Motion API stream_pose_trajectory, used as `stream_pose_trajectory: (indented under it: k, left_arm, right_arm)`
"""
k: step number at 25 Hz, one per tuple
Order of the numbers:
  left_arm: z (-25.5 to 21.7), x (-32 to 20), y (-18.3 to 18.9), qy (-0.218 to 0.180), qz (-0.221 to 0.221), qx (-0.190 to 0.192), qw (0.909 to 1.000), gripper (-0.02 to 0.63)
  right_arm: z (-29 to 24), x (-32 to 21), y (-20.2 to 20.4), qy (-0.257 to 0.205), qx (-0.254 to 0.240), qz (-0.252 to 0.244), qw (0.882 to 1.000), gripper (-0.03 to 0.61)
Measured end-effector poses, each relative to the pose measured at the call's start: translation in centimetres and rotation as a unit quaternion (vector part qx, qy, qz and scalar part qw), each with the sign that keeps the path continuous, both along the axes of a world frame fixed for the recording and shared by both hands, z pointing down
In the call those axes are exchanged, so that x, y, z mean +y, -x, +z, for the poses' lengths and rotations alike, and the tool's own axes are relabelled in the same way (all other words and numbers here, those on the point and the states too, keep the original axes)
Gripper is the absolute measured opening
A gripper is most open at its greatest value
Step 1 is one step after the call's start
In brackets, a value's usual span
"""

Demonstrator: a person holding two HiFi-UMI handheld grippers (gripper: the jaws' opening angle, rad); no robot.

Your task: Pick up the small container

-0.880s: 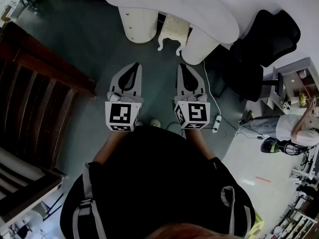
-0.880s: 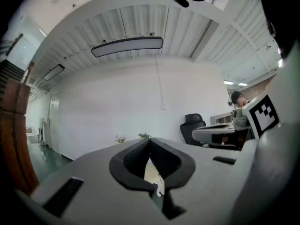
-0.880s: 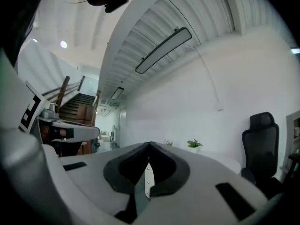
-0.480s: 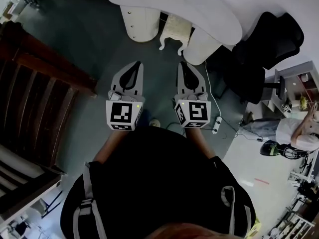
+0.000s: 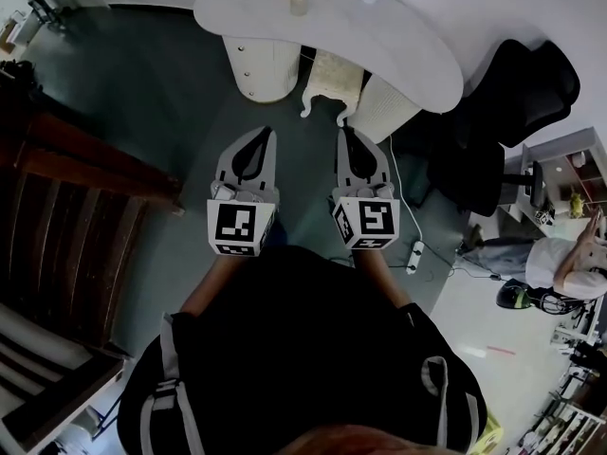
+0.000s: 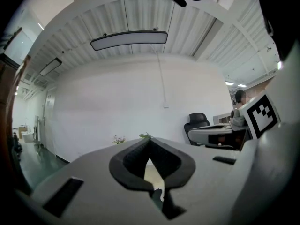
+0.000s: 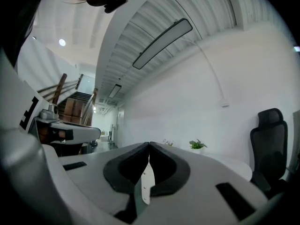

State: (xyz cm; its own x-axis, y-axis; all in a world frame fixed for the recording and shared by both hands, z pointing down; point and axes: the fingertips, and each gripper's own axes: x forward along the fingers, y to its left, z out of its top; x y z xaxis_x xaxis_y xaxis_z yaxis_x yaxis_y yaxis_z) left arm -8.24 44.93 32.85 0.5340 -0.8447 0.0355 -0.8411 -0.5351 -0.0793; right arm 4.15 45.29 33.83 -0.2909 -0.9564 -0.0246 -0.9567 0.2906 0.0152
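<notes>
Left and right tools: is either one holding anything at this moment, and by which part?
Nothing is held. The left tool and the right tool are both shut, tips together, with nothing between them.

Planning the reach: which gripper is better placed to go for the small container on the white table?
Left, narrowly. The container sits slightly nearer the line of the left gripper than the right gripper. Both are shut, empty and short of the table.

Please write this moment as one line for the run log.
left gripper: shut, empty | right gripper: shut, empty | small container: on white desk, untouched
</notes>
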Motion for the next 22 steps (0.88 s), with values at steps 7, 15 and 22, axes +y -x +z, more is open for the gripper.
stream_pose_trajectory:
  k: [7, 15, 22]
  left_arm:
    - [-0.7, -9.7, 0.1, -0.006, 0.013, -0.005, 0.9999, 0.008]
    - [-0.8, -18.5, 0.7, 0.001, 0.034, 0.001, 0.9994, 0.008]
    - [-0.5, -24.1, 0.8, 0.001, 0.055, 0.0, 0.9985, 0.008]
  right_arm:
    - [-0.6, -9.5, 0.6, -0.002, -0.001, 0.001, 1.0, 0.021]
    - [-0.8, -17.7, 1.5, 0.004, 0.001, 0.015, 1.0, 0.021]
    - [-0.6, -22.8, 1.9, 0.001, 0.004, 0.035, 0.999, 0.021]
